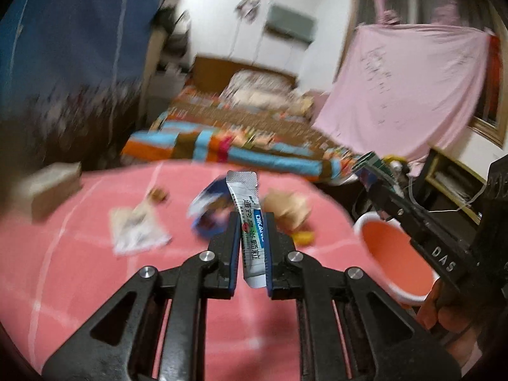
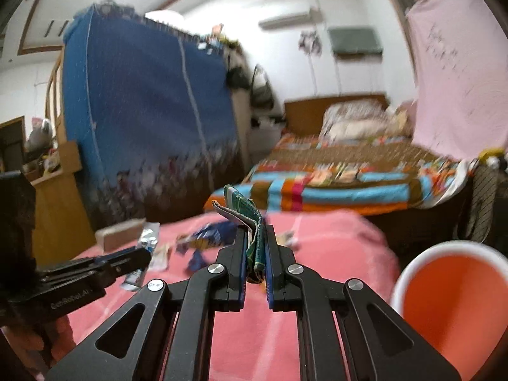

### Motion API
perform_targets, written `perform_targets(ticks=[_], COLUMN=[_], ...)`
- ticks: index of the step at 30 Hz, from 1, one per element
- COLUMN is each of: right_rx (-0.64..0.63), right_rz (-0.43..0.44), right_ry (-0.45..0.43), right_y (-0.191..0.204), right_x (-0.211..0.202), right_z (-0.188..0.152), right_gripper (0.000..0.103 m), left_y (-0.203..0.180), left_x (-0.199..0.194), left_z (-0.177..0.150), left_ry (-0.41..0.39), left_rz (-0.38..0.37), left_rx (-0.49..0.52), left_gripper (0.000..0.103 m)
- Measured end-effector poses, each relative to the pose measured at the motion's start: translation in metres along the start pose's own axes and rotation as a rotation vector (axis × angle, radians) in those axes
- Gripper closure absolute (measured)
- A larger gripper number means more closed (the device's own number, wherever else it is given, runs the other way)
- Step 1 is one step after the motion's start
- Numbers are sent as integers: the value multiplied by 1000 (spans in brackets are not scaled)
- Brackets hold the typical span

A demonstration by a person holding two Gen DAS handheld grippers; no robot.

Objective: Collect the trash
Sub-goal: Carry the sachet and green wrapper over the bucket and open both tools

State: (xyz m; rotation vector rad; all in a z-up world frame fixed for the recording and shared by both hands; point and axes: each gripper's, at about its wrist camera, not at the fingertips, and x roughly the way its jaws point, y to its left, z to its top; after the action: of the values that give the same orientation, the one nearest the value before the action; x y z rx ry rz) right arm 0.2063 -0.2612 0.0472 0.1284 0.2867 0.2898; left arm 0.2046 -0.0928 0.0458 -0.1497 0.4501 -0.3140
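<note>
Sachet point(image 1: 250, 228) pinched in left gripper point(image 1: 252, 222), green wrapper point(image 2: 252, 231) pinched in right gripper point(image 2: 255, 235), both above pink counter point(image 1: 95, 270) near bin point(image 2: 451, 301)

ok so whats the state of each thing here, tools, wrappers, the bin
left tool: shut on the silver sachet
silver sachet: pinched upright, off the table
right tool: shut on the green wrapper
green wrapper: folded, clamped, off the table
orange bin: open, nothing visible inside, to the right of the table
blue wrapper: crumpled, lying on the pink table
white packet: flat on the table
brown box: sitting at the table's far left edge
</note>
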Motion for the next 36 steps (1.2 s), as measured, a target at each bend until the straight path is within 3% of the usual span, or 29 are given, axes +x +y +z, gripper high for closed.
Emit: perform_targets(ticks=[5, 13, 18, 23, 36], right_rx=[-13, 18, 100, 179, 334], right_rz=[-97, -242, -318, -396, -484], right_ry=[-158, -282, -280, -221, -53], right_y=[-21, -65, -100, -130, -173], right_x=[-36, -77, -91, -94, -89], right_z=[15, 22, 18, 11, -13], right_gripper=[95, 95, 94, 93, 93], left_y=[-47, -108, -137, -162, -200], left_x=[-10, 0, 19, 39, 93], left_z=[18, 33, 30, 22, -2], left_ry=[-152, -233, -187, -104, 158], left_rz=[-91, -256, -337, -401, -467], left_rx=[131, 262, 291, 295, 261], left_gripper=[103, 103, 103, 103, 103])
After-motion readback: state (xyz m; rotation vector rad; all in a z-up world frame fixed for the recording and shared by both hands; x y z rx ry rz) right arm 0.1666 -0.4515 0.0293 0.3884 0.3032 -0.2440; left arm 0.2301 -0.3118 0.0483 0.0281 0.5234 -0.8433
